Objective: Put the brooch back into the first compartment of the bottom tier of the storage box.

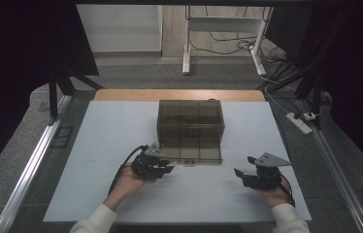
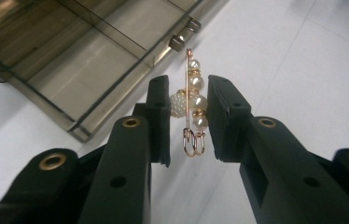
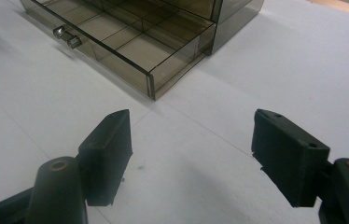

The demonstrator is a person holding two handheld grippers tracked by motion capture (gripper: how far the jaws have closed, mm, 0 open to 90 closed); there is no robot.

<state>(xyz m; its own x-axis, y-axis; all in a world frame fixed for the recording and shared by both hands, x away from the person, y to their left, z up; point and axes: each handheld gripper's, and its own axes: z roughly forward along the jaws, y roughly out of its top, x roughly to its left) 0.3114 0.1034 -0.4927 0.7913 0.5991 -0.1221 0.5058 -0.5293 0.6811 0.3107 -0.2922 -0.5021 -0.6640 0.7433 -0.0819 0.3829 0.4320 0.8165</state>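
Observation:
A gold safety-pin brooch with white pearls (image 2: 194, 100) stands upright between the jaws of my left gripper (image 2: 189, 85), which press on its beads from both sides. That gripper (image 1: 168, 167) hovers just left of the front of the pulled-out drawer (image 1: 191, 151) of a smoky clear plastic box (image 1: 190, 115). The drawer (image 2: 70, 60) has dividers and two small metal knobs (image 2: 184, 32). My right gripper (image 1: 241, 175) rests low over the white table to the right of the drawer. In its own view my right gripper (image 3: 191, 120) stands open with nothing between the jaws.
The box sits mid-table on a white mat (image 1: 97, 145). The drawer's compartments (image 3: 130, 46) look bare in the right gripper view. A wooden table edge (image 1: 121, 95) runs behind the mat. On the floor beyond lie cables and a power strip (image 1: 300, 122).

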